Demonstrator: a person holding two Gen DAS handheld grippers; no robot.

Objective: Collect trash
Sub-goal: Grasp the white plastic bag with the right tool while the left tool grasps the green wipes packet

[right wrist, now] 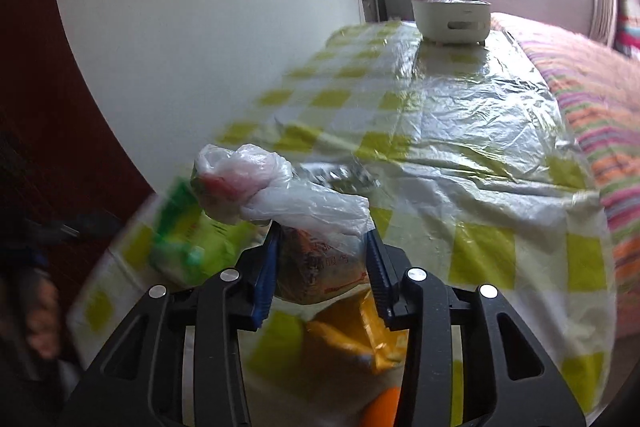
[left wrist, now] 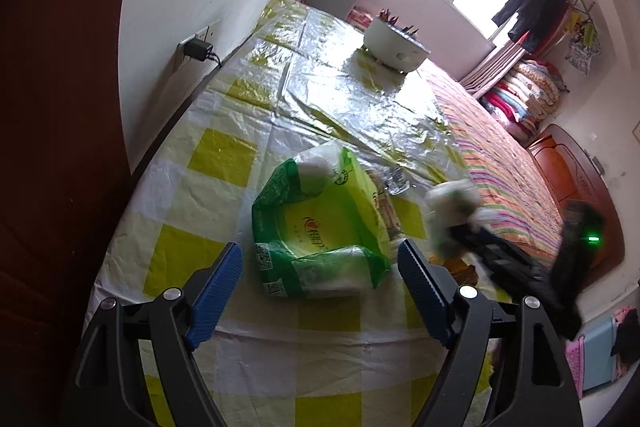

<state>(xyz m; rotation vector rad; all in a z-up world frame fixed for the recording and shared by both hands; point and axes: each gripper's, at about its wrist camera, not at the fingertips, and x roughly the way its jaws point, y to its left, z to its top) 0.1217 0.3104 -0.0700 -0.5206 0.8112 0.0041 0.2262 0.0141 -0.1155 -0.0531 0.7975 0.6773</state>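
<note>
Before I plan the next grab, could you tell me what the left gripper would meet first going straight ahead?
Most likely the green and yellow plastic bag lying on the checked tablecloth, straight ahead of the open left gripper; depth is uncertain.

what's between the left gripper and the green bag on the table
Nothing visible. The left gripper hangs open just short of the green bag, with only bare checked tablecloth between them. The right gripper, shut on a clear plastic bag, is off to the side.

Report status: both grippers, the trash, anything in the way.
Left gripper open over green bag. Right gripper shut on knotted clear bag of trash. Orange wrapper below; nothing blocking.
</note>
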